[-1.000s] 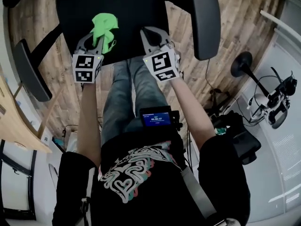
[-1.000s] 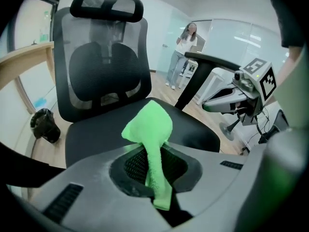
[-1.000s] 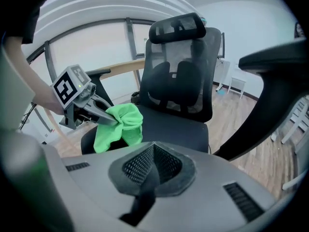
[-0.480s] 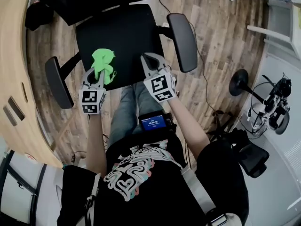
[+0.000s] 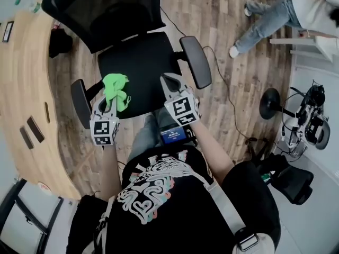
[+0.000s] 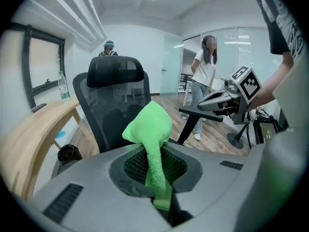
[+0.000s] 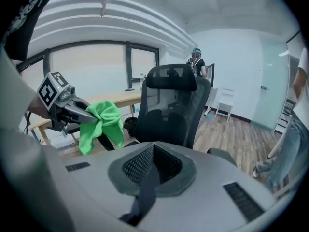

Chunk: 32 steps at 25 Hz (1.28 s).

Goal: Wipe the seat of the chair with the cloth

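A black office chair stands in front of me, its seat [image 5: 140, 62] bare and its mesh backrest [image 5: 106, 9] beyond. A bright green cloth [image 5: 115, 88] hangs bunched over the seat's front left corner, and my left gripper [image 5: 109, 99] is shut on it. In the left gripper view the cloth [image 6: 152, 129] rises from between the closed jaws of the left gripper [image 6: 155, 153]. My right gripper [image 5: 169, 81] is shut and empty at the seat's front right edge. In the right gripper view the right gripper [image 7: 153, 151] points at the backrest [image 7: 171, 105], with the cloth [image 7: 99, 122] to its left.
Armrests [image 5: 195, 61] flank the seat on both sides. A curved wooden desk [image 5: 21, 89] runs along the left, with a black bin [image 5: 59, 41] beside it. A person [image 5: 286, 9] stands at the far right. A round-based stand [image 5: 273, 97] and black gear [image 5: 312, 115] sit at the right.
The head view has pulled back, so the whole chair and its backrest now show. Both grippers stay at the seat's front edge, and the left one still holds the cloth.
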{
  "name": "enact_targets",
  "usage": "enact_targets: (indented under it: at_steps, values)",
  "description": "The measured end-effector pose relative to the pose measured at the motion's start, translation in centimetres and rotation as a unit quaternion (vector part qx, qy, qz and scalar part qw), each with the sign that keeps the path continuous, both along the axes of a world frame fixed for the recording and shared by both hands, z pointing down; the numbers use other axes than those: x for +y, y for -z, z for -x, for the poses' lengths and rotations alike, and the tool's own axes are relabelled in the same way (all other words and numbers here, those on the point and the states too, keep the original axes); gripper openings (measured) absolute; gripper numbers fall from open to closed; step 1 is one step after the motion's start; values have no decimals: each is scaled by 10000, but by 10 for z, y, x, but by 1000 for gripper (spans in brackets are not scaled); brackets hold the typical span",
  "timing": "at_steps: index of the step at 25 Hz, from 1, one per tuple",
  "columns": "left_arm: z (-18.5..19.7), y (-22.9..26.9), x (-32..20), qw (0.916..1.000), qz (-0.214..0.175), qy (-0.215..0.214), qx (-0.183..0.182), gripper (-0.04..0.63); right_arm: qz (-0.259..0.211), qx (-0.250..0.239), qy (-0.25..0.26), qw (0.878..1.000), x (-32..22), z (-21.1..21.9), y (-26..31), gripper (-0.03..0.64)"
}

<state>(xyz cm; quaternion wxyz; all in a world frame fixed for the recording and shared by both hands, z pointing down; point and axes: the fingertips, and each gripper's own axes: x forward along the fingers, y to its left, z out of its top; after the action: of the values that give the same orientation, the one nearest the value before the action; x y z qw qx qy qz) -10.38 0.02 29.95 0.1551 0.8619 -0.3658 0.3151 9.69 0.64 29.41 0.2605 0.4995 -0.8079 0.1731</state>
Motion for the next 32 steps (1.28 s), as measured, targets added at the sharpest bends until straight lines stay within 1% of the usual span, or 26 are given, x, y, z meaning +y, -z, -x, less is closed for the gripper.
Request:
enact_targets:
  at_steps: [7,17,25,32]
  values:
    - [-1,67,-5,9987,-510,-20,79,35,-474,-58,-66,9988,-2,-8,67,3]
    - [-14,135,8,9945,-1030,-72,203,35,-856,-304,-261,9955,9,-15,120,3]
    - [-23,168,4,9890,-1421,14,399,35,-1128,-281,-390,9925,2,-20,142,3]
    - [-26,174,6,9866,-1561,-19,467,35,-1217,-235,-431,9913,6,-17,149,3]
